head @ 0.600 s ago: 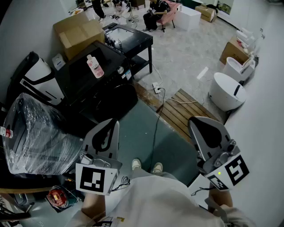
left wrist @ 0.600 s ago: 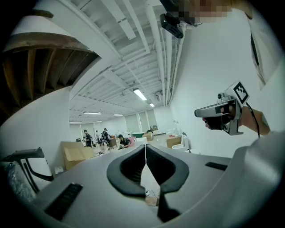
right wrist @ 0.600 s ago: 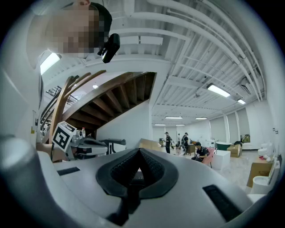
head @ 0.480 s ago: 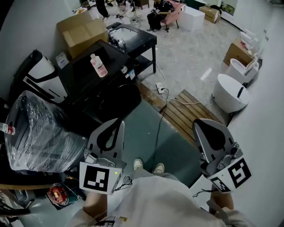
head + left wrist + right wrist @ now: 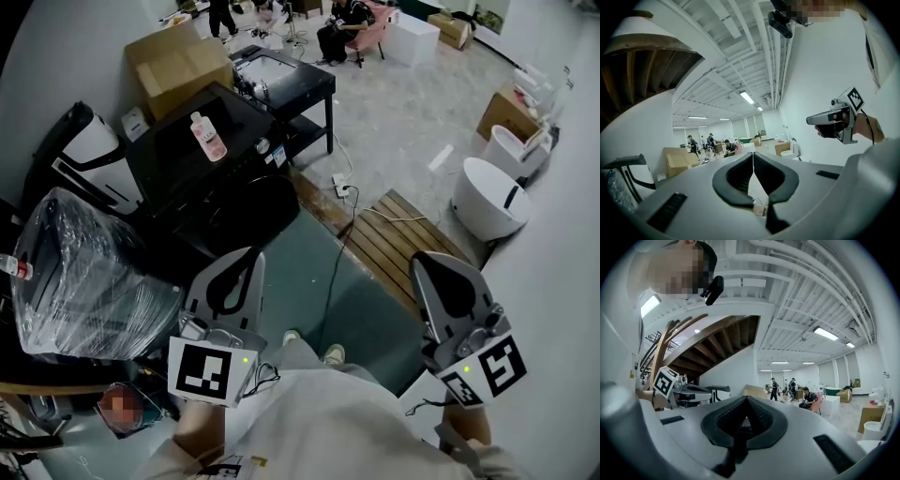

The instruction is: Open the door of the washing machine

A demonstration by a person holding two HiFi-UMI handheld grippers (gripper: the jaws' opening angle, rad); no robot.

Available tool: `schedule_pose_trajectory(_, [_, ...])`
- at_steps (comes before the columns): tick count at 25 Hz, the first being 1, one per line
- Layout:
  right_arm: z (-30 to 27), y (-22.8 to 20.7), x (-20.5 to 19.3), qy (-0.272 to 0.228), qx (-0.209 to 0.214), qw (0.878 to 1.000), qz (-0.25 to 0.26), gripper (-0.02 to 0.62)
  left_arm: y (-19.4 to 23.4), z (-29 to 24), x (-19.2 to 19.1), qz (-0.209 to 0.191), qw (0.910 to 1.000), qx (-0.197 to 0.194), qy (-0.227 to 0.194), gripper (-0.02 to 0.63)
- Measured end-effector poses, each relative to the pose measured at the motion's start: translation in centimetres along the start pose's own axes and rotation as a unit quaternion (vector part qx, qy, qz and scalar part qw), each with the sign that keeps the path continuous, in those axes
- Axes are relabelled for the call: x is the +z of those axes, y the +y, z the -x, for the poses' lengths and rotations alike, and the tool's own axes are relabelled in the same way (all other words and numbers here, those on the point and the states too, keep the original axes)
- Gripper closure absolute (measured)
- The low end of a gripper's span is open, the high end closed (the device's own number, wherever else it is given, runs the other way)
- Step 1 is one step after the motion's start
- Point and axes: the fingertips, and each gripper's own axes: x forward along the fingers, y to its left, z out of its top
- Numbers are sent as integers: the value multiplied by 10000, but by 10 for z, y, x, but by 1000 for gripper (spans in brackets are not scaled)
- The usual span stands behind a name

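Note:
The washing machine is a black box ahead on my left, with a pink bottle lying on its top. Its dark rounded door bulges from the front face and looks closed. My left gripper is held level near my body, short of the door and touching nothing, its jaws shut and empty. My right gripper hovers at the right over the floor, jaws together with nothing between them. Each gripper shows in the other's view: the right gripper and the left gripper.
A plastic-wrapped bundle stands close at the left, with a cardboard box and a black side table behind the machine. A cable runs over the floor past a wooden slat board. White tubs stand at the right. People sit far off.
The head view has slid a little, so the room sits slightly lower and to the right. Both grippers stay held in front of the body, jaws as before.

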Motion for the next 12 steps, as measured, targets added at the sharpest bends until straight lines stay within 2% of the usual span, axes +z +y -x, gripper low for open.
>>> schedule_pose_trajectory(4, [-4,4,-8,110,138,9998,-126,568,-7,-7,-1,-91,9996,-255,-18,583])
schedule_pose_trajectory(7, [-15,6,-19,269,266,9992,-115,568,3,-14,-8,-98,9996,-262,2,583])
schedule_pose_trajectory(12, [-41,-9,-38,388,243,9987,-228,568,25,-36,-33,268,9994,-222,91,580])
